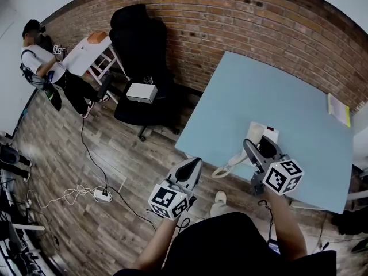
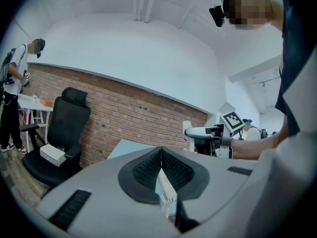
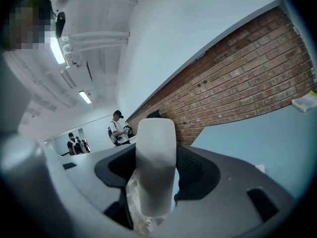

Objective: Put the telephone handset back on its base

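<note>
Over one blue table (image 1: 287,91), the right gripper (image 1: 257,145) hovered with jaws clamped on the single white handset (image 3: 156,167), while the left gripper (image 1: 192,165) hung beside the edge, jaws together, empty.

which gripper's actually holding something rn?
The right gripper: its jaws clamp the white handset. The left gripper has its jaws shut together on nothing.

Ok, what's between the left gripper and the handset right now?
Only the coiled cord of the handset, looping off the edge of the table, as the head view shows. The left gripper is shut and empty.
</note>
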Demonstrator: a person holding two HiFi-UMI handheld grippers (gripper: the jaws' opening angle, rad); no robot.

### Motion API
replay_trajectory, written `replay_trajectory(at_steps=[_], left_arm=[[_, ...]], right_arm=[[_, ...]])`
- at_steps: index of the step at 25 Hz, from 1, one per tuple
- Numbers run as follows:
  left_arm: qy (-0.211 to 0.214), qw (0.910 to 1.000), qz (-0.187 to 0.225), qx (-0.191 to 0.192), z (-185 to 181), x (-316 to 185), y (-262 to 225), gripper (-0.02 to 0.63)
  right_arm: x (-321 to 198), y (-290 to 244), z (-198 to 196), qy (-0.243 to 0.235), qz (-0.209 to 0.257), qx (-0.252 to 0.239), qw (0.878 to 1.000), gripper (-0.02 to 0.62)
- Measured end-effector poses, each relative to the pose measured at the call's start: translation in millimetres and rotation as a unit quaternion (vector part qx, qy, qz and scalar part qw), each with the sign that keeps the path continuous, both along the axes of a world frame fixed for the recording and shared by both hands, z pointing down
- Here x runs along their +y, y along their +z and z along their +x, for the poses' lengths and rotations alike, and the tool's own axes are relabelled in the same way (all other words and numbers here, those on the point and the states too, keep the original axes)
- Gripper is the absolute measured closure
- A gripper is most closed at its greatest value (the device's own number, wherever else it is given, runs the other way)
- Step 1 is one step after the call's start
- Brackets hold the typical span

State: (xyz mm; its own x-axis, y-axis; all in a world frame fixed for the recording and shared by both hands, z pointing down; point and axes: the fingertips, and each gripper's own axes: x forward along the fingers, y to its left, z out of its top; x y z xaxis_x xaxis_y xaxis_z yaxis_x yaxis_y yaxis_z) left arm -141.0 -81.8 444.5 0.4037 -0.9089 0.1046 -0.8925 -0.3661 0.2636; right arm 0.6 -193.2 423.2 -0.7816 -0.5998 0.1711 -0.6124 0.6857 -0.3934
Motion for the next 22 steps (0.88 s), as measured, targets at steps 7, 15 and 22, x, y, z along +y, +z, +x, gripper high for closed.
replay_trajectory(at_steps=[7, 15, 22], left_arm=[[-0.001, 0.9999, -0.01, -0.001, 4, -21, 6, 0.597], [-0.001, 0.9998, -0.021, -0.003, 14, -46, 10, 0.595], [-0.005, 0.9995, -0.029, -0.01, 26, -64, 14, 0.595]], right_arm=[[-25, 16, 6, 0.003, -0.018, 0.007, 1.0, 0.348], [-48, 30, 15, -0.002, -0.037, 0.009, 0.999, 0.348], [-65, 42, 21, -0.012, -0.049, 0.008, 0.999, 0.348]])
